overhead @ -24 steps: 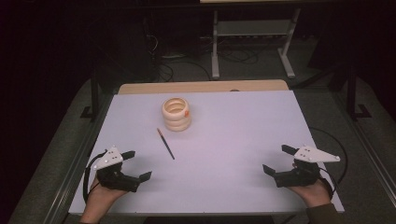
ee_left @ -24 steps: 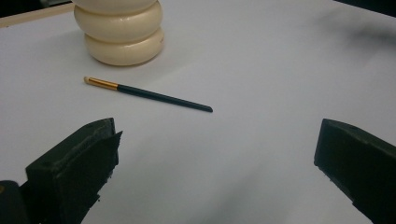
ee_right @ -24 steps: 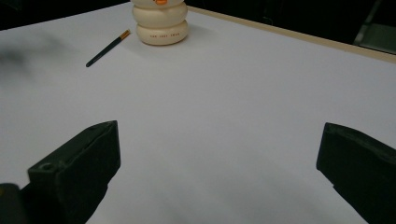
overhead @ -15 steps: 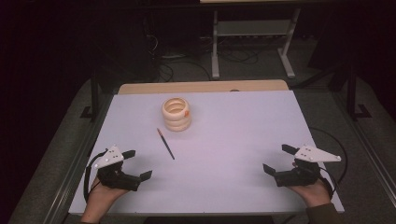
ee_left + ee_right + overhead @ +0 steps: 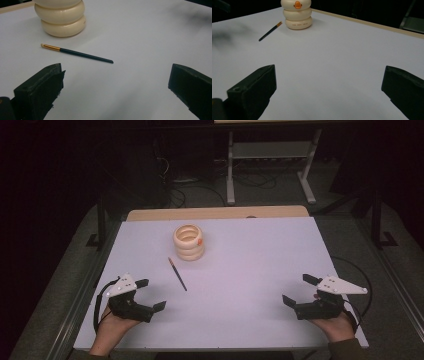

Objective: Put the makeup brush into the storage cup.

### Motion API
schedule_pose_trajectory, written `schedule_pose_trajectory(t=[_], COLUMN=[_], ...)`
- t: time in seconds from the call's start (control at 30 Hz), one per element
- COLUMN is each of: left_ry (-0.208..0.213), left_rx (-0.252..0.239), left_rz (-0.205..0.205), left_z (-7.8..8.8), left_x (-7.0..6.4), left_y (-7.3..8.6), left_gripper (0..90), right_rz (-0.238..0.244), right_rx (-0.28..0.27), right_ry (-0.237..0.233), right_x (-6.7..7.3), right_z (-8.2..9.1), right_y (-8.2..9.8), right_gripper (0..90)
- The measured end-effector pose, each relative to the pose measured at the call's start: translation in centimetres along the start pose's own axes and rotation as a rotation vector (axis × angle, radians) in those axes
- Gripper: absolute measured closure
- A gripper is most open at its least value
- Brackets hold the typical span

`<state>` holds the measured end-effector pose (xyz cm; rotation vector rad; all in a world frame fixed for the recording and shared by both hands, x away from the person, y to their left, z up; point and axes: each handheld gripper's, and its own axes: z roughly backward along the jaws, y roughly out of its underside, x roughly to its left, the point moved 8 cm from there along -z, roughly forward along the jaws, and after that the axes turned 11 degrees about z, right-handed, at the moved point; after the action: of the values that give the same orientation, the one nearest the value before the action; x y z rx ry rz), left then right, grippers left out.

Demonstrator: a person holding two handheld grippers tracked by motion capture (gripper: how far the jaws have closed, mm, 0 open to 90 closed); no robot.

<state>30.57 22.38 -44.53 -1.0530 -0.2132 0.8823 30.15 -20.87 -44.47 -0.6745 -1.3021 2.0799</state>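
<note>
Nothing shifting since earlier frames; left gripper and right gripper resting at desk's near corners, jaws spread, empty; holder's top cut off beyond brush.

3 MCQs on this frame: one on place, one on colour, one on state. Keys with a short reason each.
1. Where does the brush lie?
A. in the holder
B. flat on the table, between the holder and the left tongs
C. between the right tongs' jaws

2. What colour is the holder?
A. cream
B. blue
C. black

3. How do the left tongs stand?
A. shut on the brush
B. shut, empty
C. open, empty

Key:
1 B: the high view shows it on the white table, just in front of the holder.
2 A: three stacked cream rings, with an orange mark.
3 C: in the left gripper view the jaws stand wide apart, bare table between them.
</note>
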Motion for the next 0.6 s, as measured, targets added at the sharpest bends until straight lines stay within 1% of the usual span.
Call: schedule_pose_trajectory(t=[0.03, 0.07, 0.13, 0.17, 0.23, 0.27, 0.33, 0.43, 0.47, 0.53, 0.6], left_ry=[-0.002, -0.006, -0.006, -0.013, -0.015, -0.020, -0.022, -0.020, -0.022, -0.020, -0.021], left_rx=[-0.005, 0.004, 0.004, 0.001, -0.002, -0.003, -0.023, -0.030, -0.036, -0.038, -0.043], left_rz=[0.006, 0.003, 0.003, -0.003, 0.001, -0.003, 0.010, 0.008, 0.001, -0.002, 0.001], left_z=[-0.1, -0.1, -0.1, -0.1, -0.1, 0.1, 0.2, 0.4, 0.4, 0.4, 0.4], left_x=[0.0, 0.1, 0.1, 0.1, 0.2, 0.3, 0.4, 0.5, 0.5, 0.4, 0.3], left_y=[0.0, 0.0, 0.0, 0.0, 0.0, -0.1, -0.5, -0.8, -1.1, -1.2, -1.4], left_gripper=[0.0, 0.0, 0.0, 0.0, 0.0, 0.0, 0.0, 0.0, 0.0, 0.0, 0.0], right_rz=[-0.001, 0.004, 0.004, 0.005, 0.007, 0.011, 0.005, 0.008, 0.016, 0.007, 0.009], right_rx=[-0.001, 0.002, 0.001, -0.004, -0.004, -0.019, -0.015, -0.013, -0.016, -0.020, -0.019], right_ry=[0.000, 0.000, -0.001, -0.002, -0.004, 0.004, 0.003, 0.002, 0.009, 0.005, 0.007], right_x=[-0.1, -0.2, -0.2, -0.1, -0.2, -0.4, -0.4, -0.4, -0.4, -0.2, -0.2], right_z=[0.0, 0.0, 0.0, -0.1, -0.1, -0.2, -0.3, -0.3, -0.2, -0.1, -0.1], right_y=[0.1, 0.1, 0.1, 0.0, -0.1, -0.2, -0.2, -0.1, -0.2, -0.3, -0.2], right_gripper=[0.0, 0.0, 0.0, 0.0, 0.0, 0.0, 0.0, 0.0, 0.0, 0.0, 0.0])
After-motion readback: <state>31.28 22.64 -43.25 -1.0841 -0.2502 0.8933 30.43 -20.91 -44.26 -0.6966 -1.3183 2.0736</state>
